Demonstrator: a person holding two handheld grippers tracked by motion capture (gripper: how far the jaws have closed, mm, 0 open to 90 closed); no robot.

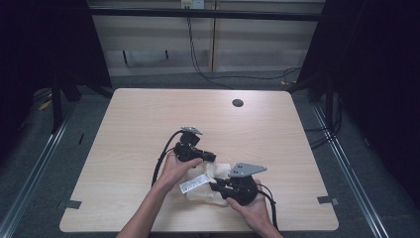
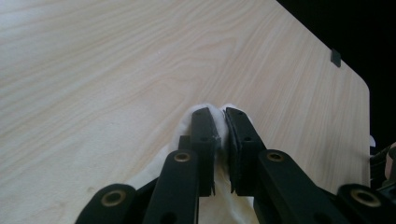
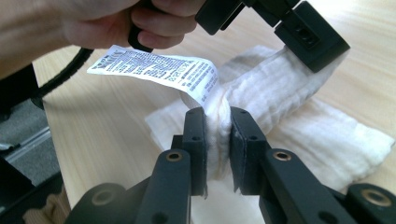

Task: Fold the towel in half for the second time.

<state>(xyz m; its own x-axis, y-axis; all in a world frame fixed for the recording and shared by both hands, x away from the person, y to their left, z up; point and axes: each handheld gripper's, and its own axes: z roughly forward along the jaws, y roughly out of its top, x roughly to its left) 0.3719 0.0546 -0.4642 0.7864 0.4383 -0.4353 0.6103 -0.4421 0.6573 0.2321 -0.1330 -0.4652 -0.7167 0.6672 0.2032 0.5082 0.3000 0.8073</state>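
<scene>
Cream cloth (image 1: 208,182) lies near the front edge of the wooden table (image 1: 138,129); we see the left gripper (image 2: 219,140) clamped on one fold; the right gripper (image 3: 218,135) pinches another beside the printed label (image 3: 159,70).

Table (image 1: 148,129) evenly lit from overhead; surroundings beyond it fall to near black. Shadows under the hands soft, short. High view slightly soft. Gripper views: jaws sharp, the table's far edge blurred, mild glare on wood.
</scene>
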